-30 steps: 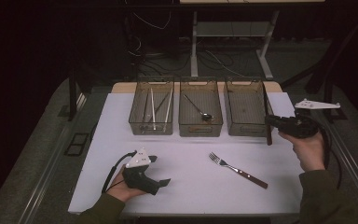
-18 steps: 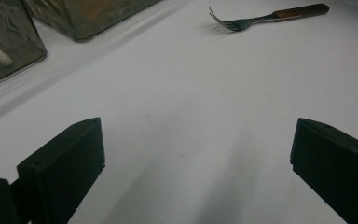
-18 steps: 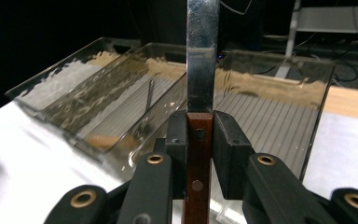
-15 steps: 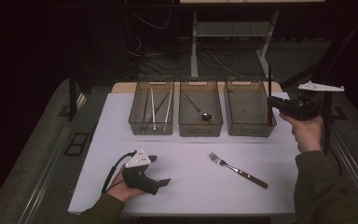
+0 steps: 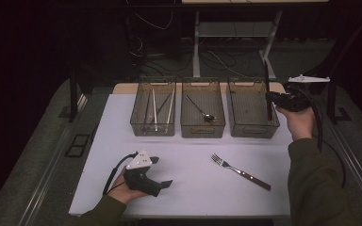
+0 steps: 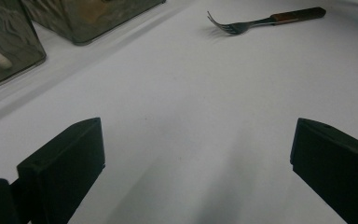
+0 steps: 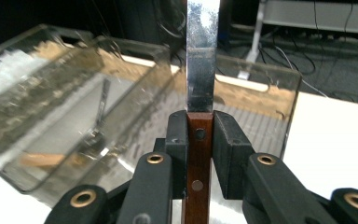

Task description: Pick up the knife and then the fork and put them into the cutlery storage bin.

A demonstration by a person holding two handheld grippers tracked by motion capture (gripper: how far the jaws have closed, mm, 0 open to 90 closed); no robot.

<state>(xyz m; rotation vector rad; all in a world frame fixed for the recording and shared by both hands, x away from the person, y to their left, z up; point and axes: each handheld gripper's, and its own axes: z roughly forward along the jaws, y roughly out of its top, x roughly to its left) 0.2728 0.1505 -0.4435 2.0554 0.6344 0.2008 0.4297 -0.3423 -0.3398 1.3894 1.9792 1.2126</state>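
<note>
While the left tongs [image 5: 162, 172] rest spread and empty on the near left of the white bench [image 5: 193, 193], the right tongs [image 5: 269, 96] have travelled from the right edge of the bench a little farther away and upward over the last second, carrying a table knife [image 5: 267, 89] with them. These tongs pinch the knife by its brown riveted handle [image 7: 198, 158], the pads pressed against both flat sides. Knife position: in the air at the far right, over the right-hand rim of the rightmost clear bin [image 5: 252, 113], which looks empty. Long axis: close to vertical, with the steel blade [image 7: 202, 56] pointing up and the handle end pointing down toward the bin. Judgement: the shift suggests the knife is being brought to this bin for sorting, since the left bin [image 5: 153, 113] holds chopsticks and the middle bin [image 5: 202, 113] a spoon; the knife would need tilting toward level before release. A fork [image 5: 240, 171] with a matching brown handle lies on the near right of the bench, tines toward the far left, untouched and well apart from both tongs.
</note>
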